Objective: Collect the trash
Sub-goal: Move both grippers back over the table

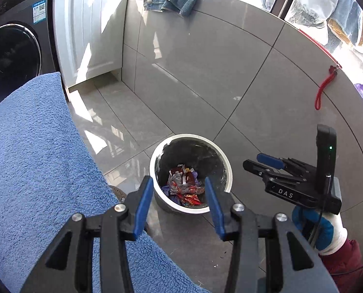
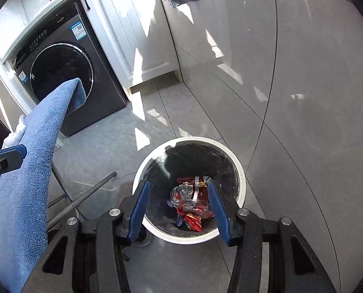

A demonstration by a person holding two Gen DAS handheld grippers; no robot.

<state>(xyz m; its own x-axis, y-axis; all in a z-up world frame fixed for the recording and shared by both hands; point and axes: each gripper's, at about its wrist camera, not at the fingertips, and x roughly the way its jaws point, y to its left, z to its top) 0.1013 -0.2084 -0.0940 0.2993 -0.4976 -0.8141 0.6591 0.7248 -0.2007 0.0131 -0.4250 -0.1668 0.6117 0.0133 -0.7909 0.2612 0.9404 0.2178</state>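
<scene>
The left gripper (image 1: 179, 208) and the right gripper (image 2: 179, 210) both hold their blue-padded fingers (image 1: 143, 207) apart with nothing between them, poised above the round white bin (image 2: 241, 171) with a black liner. Crumpled red and silver wrappers (image 2: 191, 205) lie inside it. The bin stands on the grey tiled floor (image 1: 186, 239), beside a desk draped in a blue terry towel (image 1: 35, 158).

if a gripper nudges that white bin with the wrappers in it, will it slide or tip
The white bin would probably slide: it stands on glossy floor tiles that look slick. It likely weighs little, since only crumpled wrappers lie at its bottom. A push at the rim might tip it, as nothing braces it. The bag lining looks thin and floppy.
</scene>
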